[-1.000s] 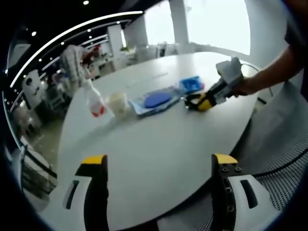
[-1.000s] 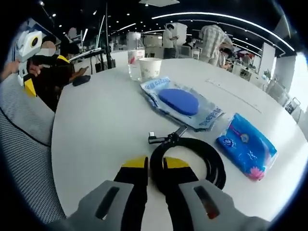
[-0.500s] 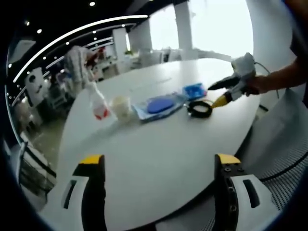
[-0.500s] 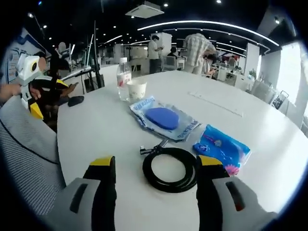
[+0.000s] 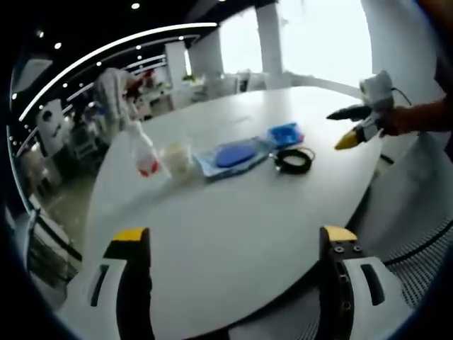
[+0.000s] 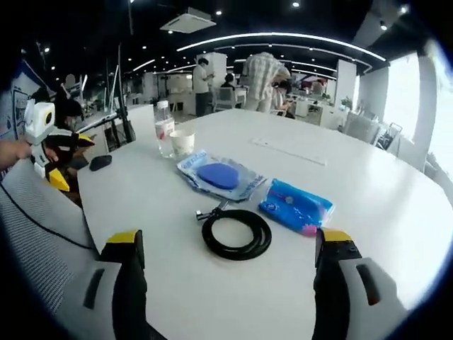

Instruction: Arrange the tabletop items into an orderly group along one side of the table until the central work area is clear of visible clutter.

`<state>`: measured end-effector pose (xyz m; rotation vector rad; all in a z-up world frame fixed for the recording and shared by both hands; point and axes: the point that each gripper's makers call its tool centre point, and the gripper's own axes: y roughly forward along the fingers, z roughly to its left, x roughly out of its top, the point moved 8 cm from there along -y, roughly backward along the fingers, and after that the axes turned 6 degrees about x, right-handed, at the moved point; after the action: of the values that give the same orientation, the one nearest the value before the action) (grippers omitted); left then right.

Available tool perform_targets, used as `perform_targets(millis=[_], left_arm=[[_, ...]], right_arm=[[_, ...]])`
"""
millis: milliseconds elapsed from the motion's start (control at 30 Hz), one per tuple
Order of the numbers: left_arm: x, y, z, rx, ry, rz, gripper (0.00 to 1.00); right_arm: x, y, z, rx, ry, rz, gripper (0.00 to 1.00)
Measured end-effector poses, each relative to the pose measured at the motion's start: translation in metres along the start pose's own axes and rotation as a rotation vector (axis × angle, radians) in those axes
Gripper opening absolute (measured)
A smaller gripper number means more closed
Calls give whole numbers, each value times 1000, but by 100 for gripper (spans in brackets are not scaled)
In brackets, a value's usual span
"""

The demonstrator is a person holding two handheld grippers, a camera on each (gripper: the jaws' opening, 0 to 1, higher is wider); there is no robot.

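A wide white table (image 6: 368, 191) takes up most of both views, with a grey mesh chair (image 6: 32, 234) at its near edge in the right gripper view. Its middle is bare; the items lie in a loose row.

The biggest item is a clear packet (image 6: 218, 176) with a blue oval pad inside, lying flat. Just beside it, toward the window side, lies a blue tissue pack (image 6: 295, 206), the two nearly touching. In front of both sits a black cable (image 6: 235, 233), coiled into a flat ring with its plug end poking out toward the packet. At the far end of the row a bottle (image 6: 164, 129) with a red label stands upright, and a paper cup (image 6: 182, 143) stands just beside it, close to the packet's end. A small dark mouse (image 6: 101, 161) lies apart near the table edge.

In the left gripper view the same row runs bottle (image 5: 141, 147), cup (image 5: 175, 157), packet (image 5: 232, 155), pack (image 5: 284, 132), cable (image 5: 294, 159).

The left gripper (image 5: 232, 292) hangs over the near edge, jaws spread wide, holding nothing. The right gripper (image 6: 231, 278) hangs short of the cable, jaws likewise wide apart and empty; it also shows in the left gripper view (image 5: 356, 126), held by a hand beyond the table edge.
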<state>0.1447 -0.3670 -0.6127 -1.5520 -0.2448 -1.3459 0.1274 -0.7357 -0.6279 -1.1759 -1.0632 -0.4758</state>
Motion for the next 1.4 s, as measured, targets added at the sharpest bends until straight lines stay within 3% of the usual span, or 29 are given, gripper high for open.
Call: perform_targets(millis=[500,900,1000,1100,1300,1400], left_arm=[[3,-2,2,5,-7,-15,99],[4,-5,2,14,5,-14,99],[5,-6,2,26,9,-18,99],[4,-6,4,35,-35,-33,99],[4,-6,3,40,-12,-41,98],[3,-6,7,49,-40,-48,95]], right_arm=[[-17,-51,3,-85,30,2,100],[-22,-64,11,-100,57,2,100],[-25,-68,16,-101,103,-6,100],[-30,-67,19,-110,78,17,98],[-29,-62,21,-94,81,15,96],[-31,-60,24,-74,73,37,96]])
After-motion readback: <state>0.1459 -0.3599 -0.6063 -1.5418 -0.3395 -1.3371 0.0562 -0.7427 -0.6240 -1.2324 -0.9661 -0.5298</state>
